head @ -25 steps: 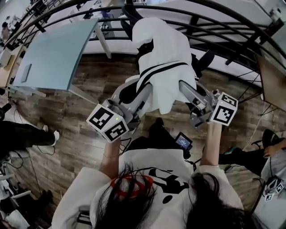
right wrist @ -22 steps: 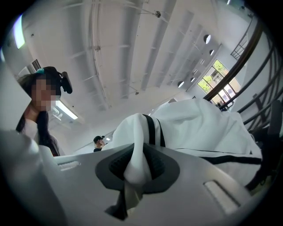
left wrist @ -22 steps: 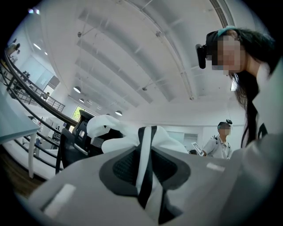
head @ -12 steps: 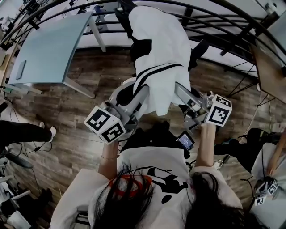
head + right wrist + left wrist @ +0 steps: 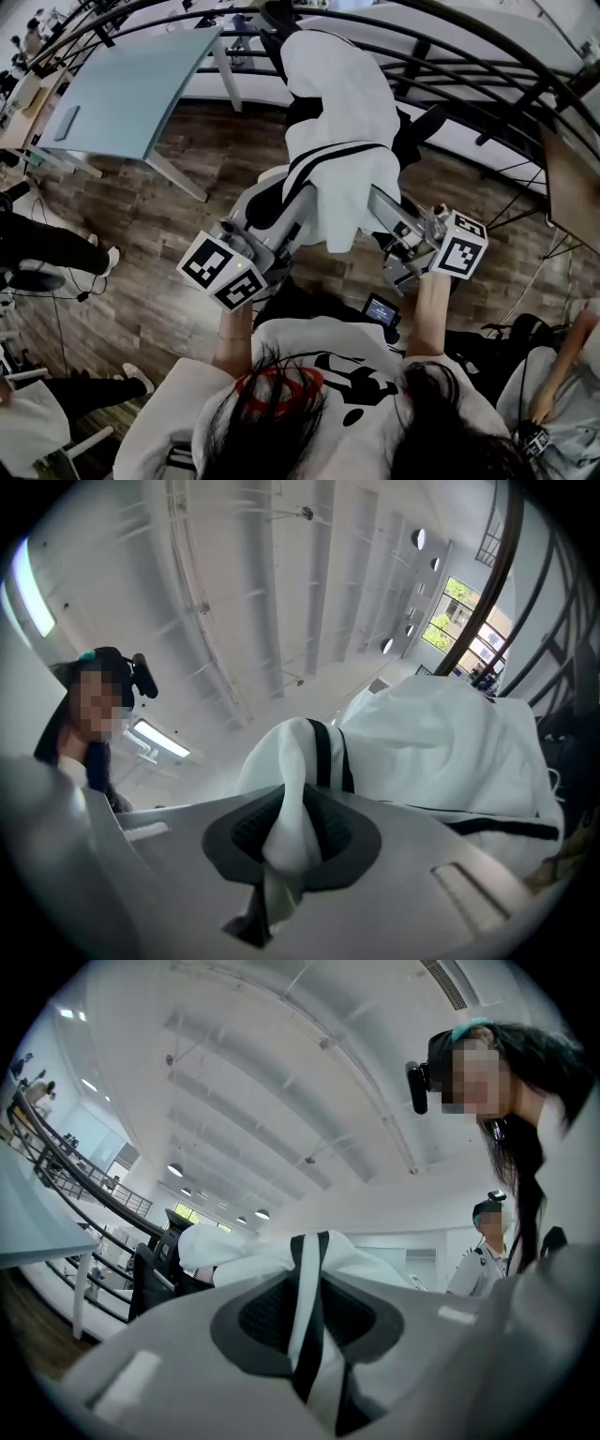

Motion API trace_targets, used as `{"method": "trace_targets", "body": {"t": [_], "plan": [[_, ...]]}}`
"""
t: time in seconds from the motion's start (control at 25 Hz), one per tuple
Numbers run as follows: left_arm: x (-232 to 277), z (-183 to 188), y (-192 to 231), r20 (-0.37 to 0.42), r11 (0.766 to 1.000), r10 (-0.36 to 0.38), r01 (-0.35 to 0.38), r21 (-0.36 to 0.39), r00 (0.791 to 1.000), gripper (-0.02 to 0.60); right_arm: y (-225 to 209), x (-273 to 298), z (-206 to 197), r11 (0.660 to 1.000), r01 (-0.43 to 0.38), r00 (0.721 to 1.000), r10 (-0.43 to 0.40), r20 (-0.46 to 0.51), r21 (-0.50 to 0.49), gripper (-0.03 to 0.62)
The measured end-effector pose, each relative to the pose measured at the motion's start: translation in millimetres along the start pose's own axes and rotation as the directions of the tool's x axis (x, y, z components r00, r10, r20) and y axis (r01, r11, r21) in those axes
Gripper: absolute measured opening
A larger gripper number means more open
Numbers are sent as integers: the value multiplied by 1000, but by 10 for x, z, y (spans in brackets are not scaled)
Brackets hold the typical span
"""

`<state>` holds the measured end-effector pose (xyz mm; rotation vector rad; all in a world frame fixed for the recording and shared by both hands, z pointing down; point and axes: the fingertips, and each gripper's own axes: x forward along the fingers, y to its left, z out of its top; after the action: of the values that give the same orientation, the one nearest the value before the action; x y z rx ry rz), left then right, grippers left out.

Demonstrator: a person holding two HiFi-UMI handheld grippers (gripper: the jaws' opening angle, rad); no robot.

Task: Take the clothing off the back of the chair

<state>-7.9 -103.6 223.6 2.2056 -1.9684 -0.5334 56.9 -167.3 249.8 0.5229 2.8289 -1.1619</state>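
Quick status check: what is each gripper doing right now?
Left gripper: closed on the white garment.
Right gripper: closed on the same white garment.

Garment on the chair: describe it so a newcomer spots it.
In front of the curved black railing stands a dark chair. Draped over its back is the garment, pinched by the left gripper and right gripper. It is white with black stripes.
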Motion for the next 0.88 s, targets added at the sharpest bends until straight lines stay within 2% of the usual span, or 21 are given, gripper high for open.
{"method": "trace_targets", "body": {"t": [0.08, 0.44, 0.64, 0.88], "plan": [[46, -61, -125, 20, 1000, 15, -14, -12, 1000, 75, 37, -123, 5, 1000, -20, 1000, 20, -19, 0, 44], [533, -670, -1243, 46, 999, 35, -35, -8, 998, 59, 147, -1273, -114, 996, -85, 989, 86, -117, 15, 44], [627, -918, -1527, 16, 997, 74, -73, -27, 997, 38, 188, -1636, -260, 995, -84, 980, 91, -179, 49, 44], [526, -1062, -1680, 17, 992, 116, -115, -55, 993, 35, 296, -1792, -417, 990, -108, 972, 124, -201, 91, 44]]}}
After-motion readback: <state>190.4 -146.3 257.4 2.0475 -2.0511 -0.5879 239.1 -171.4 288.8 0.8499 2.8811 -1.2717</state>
